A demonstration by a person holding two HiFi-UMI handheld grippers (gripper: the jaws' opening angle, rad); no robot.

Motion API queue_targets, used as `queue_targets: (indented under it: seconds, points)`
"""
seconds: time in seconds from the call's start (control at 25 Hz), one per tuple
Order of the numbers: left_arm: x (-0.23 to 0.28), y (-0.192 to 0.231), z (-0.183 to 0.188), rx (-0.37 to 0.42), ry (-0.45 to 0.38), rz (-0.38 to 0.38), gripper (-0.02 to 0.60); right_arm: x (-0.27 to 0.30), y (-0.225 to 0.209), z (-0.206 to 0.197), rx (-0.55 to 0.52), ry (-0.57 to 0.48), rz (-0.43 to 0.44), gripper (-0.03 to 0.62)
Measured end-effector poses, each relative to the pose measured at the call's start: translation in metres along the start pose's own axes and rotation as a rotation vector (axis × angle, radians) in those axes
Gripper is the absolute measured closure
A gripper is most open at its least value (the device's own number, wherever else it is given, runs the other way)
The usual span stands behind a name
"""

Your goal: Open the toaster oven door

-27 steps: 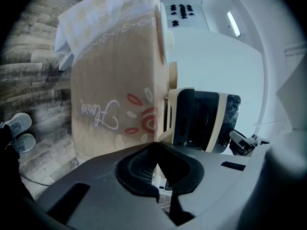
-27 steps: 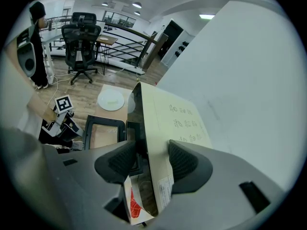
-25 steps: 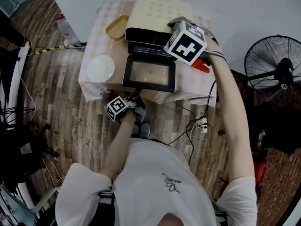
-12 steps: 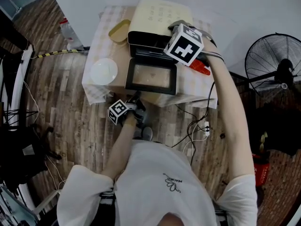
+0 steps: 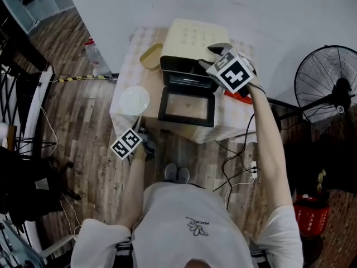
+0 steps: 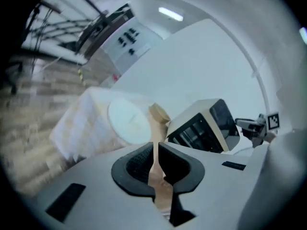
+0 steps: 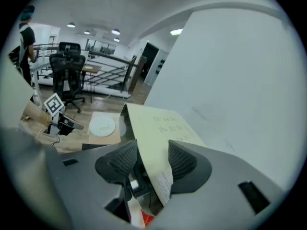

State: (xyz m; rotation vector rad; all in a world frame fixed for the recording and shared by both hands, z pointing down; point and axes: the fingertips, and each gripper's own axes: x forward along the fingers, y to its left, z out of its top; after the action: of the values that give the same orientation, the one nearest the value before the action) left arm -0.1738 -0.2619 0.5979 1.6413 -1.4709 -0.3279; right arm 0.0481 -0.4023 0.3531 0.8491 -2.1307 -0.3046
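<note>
the toaster oven [image 5: 192,38] sat at the upper middle of the head view on a cloth-covered table [image 5: 230,116], its door [image 5: 187,106] already dropped open and lying flat toward the person, glass pane up. the left gripper [image 5: 144,143] hung at the table's lower left, off its near edge and clear of the door, its jaws closed to a thin slit with nothing between them. the right gripper [image 5: 211,60] was at the oven's top right corner, jaws spread with the cream casing's edge showing between them; whether the pads actually touched the casing was hard to tell. a white plate [image 5: 134,100] lay left of the door, a yellow dish [image 5: 150,56] left of the oven, and a fan [image 5: 326,85] stood at the frame's right edge.
</note>
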Motion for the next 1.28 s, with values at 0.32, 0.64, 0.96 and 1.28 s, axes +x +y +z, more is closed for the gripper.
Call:
queue_targets:
  seconds: [0.32, 0.64, 0.96, 1.28]
  points:
    - [-0.047, -0.185, 0.116, 0.882, -0.325, -0.099, 0.500, -0.102, 0.003, 0.025, 0.324, -0.484, -0.287, 0.407]
    - [-0.087, -0.275, 0.098, 1.091, -0.452, -0.202, 0.530, -0.170, 0.058, -0.017, 0.620, -0.662, -0.499, 0.482]
    - [-0.088, -0.264, 0.059, 1.071, -0.420, -0.190, 0.565, -0.165, 0.107, -0.066, 0.672, -0.546, -0.623, 0.580]
    - [-0.089, -0.268, 0.033, 1.098, -0.379, -0.234, 0.565, -0.158, 0.137, -0.086, 0.660, -0.466, -0.613, 0.583]
